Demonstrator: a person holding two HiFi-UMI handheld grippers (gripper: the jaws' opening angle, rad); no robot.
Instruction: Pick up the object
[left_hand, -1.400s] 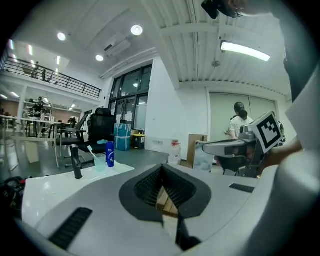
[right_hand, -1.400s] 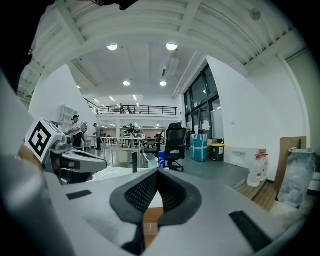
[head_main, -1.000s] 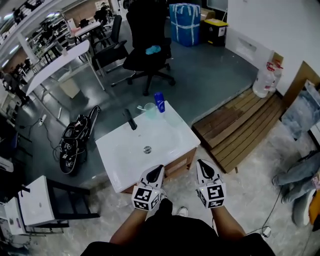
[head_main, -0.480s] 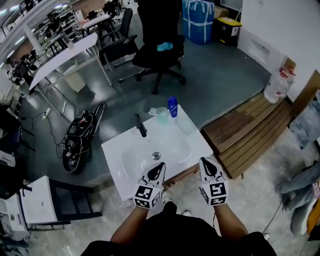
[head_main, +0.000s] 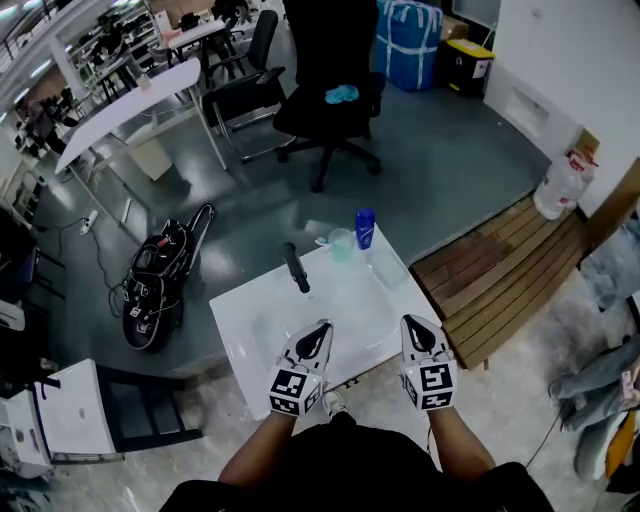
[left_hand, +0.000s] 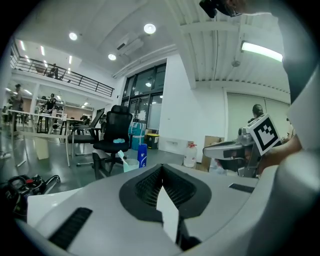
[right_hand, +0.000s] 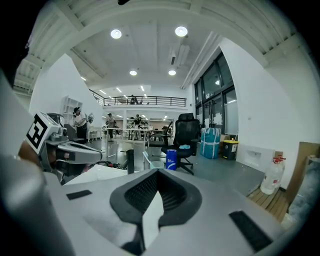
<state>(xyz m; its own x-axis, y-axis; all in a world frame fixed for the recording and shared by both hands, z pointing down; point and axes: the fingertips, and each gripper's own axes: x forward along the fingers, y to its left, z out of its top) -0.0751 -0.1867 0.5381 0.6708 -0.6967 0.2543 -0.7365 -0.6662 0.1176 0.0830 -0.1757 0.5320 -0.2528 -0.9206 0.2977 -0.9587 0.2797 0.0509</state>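
Since the earlier frames the white basin bench (head_main: 245, 330) has come closer beneath the person, so that its drain is now hidden behind the left gripper (head_main: 320, 328), while both grippers keep the same place low in the head view. The left gripper's fingers are together with nothing between them, as the left gripper view confirms (left_hand: 161, 170); the right gripper (head_main: 415, 322) likewise has its fingers pressed together and empty (right_hand: 157, 172). The left gripper's tip lies over the near part of the bench, and the right one reaches its near right edge. Two candidate objects stand at the far right corner of the bench, well apart from both grippers. The first is a blue bottle (head_main: 365, 229), upright, with a darker cap and a pale label band, seen also from the left gripper (left_hand: 142, 155) and the right gripper (right_hand: 171, 159). The second is a translucent pale-green cup (head_main: 342, 245), just beside the bottle on its left, with a toothbrush (right_hand: 146, 158) leaning out of it. Which of the two the task means cannot be told. A black faucet (head_main: 295, 268) rises from the far middle of the bench. Beyond, a black office chair (head_main: 325, 100) stands on the grey floor, and a slatted wooden platform (head_main: 500, 280) lies to the right.
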